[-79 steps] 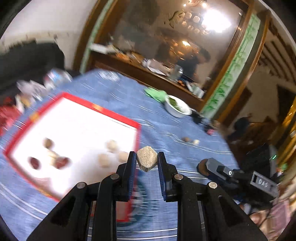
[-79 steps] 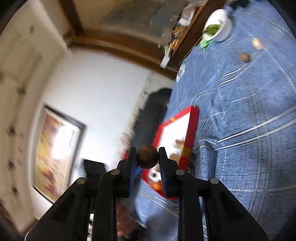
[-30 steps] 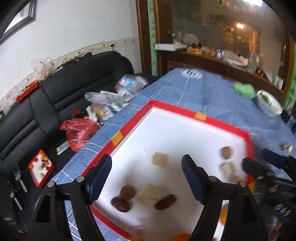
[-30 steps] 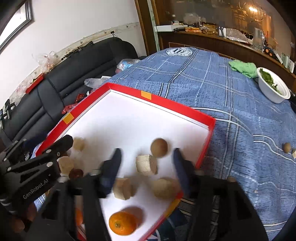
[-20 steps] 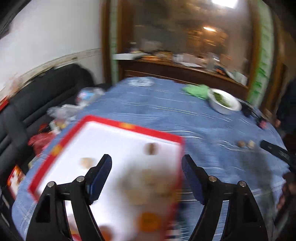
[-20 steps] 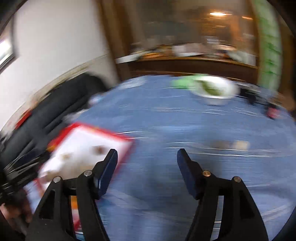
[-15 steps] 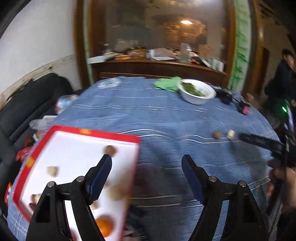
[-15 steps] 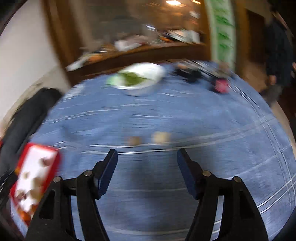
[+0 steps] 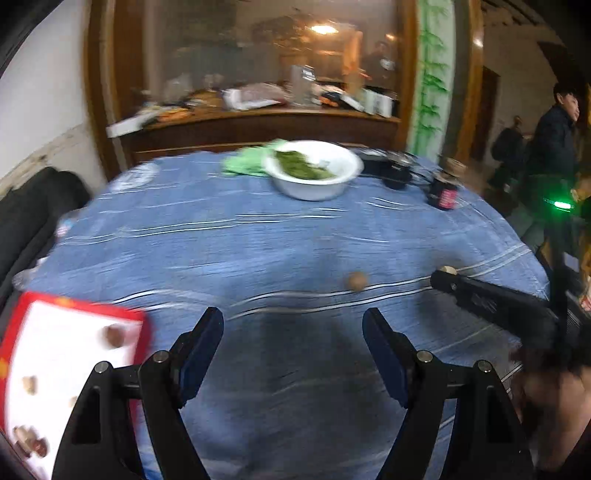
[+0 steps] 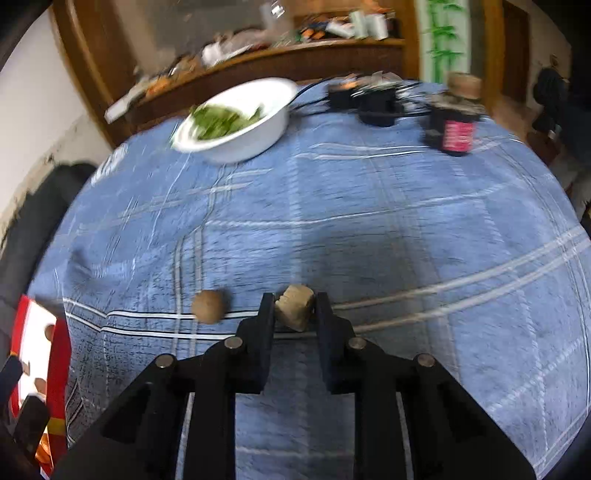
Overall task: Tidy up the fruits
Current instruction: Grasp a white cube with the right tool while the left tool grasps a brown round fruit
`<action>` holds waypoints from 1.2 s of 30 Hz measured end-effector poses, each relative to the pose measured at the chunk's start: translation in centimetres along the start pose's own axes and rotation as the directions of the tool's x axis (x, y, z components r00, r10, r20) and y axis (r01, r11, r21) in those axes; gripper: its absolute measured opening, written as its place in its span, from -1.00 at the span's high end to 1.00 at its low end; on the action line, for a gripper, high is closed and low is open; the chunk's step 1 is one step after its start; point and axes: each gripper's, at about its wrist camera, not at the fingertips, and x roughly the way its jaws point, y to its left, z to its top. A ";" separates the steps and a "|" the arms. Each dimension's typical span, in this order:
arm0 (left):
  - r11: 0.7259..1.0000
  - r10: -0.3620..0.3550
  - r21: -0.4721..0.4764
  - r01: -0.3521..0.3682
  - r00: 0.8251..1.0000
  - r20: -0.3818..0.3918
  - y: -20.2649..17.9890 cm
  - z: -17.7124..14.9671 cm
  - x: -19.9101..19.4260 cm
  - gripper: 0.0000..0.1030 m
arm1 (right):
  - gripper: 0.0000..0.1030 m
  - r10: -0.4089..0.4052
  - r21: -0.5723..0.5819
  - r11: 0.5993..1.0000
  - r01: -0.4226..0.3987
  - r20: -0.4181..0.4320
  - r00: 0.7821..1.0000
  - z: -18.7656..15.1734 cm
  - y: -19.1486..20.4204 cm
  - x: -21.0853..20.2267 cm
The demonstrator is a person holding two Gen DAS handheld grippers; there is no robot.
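Left gripper (image 9: 293,354) spread wide above the blue striped tablecloth (image 9: 258,240), red-rimmed tray (image 9: 22,321) at far left, round brown fruit (image 10: 208,306) just beside the tan chunk (image 10: 295,306) pinched by right gripper (image 10: 293,308), only the right-wrist view showing that pinch, jar label (image 10: 458,138) unreadable.

A warm ceiling lamp (image 9: 322,28) is glowing behind the wood-framed glass partition (image 9: 258,55), a cluttered wooden sideboard (image 9: 258,122) is running along the back, a black sofa (image 9: 33,206) is sitting against the white wall (image 9: 40,92), and a bamboo-print panel (image 9: 430,74) is standing at right.
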 end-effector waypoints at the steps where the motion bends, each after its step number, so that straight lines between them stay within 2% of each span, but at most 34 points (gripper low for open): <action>1: 1.000 -0.016 0.013 0.017 1.000 -0.009 -1.2 0.5 1.0 -0.51 | 0.60 0.009 0.021 1.000 -0.009 0.014 1.000 -0.2 -0.8 -0.7; 5: 0.999 -0.010 0.033 0.011 1.000 -0.026 -4.0 1.9 4.4 -0.50 | 0.60 0.061 0.084 0.994 -0.067 0.076 0.995 -1.6 -3.8 -4.1; 6: 0.999 -0.013 0.035 0.015 0.999 -0.039 -4.3 2.1 5.3 -0.44 | 0.60 0.067 0.091 0.993 -0.076 0.092 0.994 -1.8 -4.2 -4.9; 7: 0.999 -0.005 0.035 0.007 0.998 -0.061 -4.7 2.3 6.5 -0.26 | 0.60 0.072 0.095 0.992 -0.082 0.111 0.991 -2.2 -4.6 -5.6; 8: 0.999 -0.003 0.040 0.007 0.996 -0.092 -5.0 2.3 7.4 0.42 | 0.60 0.076 0.093 0.992 -0.087 0.117 0.990 -2.4 -4.8 -6.0; 9: 0.999 -0.004 0.040 0.010 0.988 -0.154 -5.1 2.3 8.8 0.54 | 0.60 0.081 0.091 0.991 -0.093 0.124 0.989 -2.7 -5.0 -6.5; 10: 1.000 -0.016 0.012 0.018 0.985 -0.172 -4.8 2.1 9.1 0.59 | 0.60 0.086 0.092 0.991 -0.099 0.132 0.987 -3.0 -5.2 -6.9; 14: 0.999 -0.026 0.018 0.029 0.989 -0.142 -4.5 1.0 7.1 0.59 | 0.60 0.106 0.088 0.989 -0.118 0.130 0.986 -3.1 -5.3 -7.0; 21: 0.998 -0.057 -0.011 0.057 0.993 -0.101 -2.4 -1.7 0.4 0.59 | 0.60 0.119 0.050 0.991 -0.126 0.129 0.985 -3.9 -4.3 -7.8; 23: 0.998 -0.056 -0.031 0.053 0.993 -0.105 -1.7 -1.8 -0.4 0.59 | 0.60 0.125 0.033 0.991 -0.130 0.129 0.984 -4.5 -3.6 -8.4; 27: 0.998 -0.037 -0.055 0.032 0.995 -0.095 0.0 -4.1 -3.4 0.59 | 0.59 0.137 0.000 0.990 -0.139 0.132 0.982 -6.3 -1.8 -9.8; 36: 0.996 -0.003 -0.085 -0.005 0.996 -0.089 2.5 -6.9 -6.7 0.59 | 0.59 0.156 -0.058 0.987 -0.151 0.110 0.982 -10.8 2.5 -11.4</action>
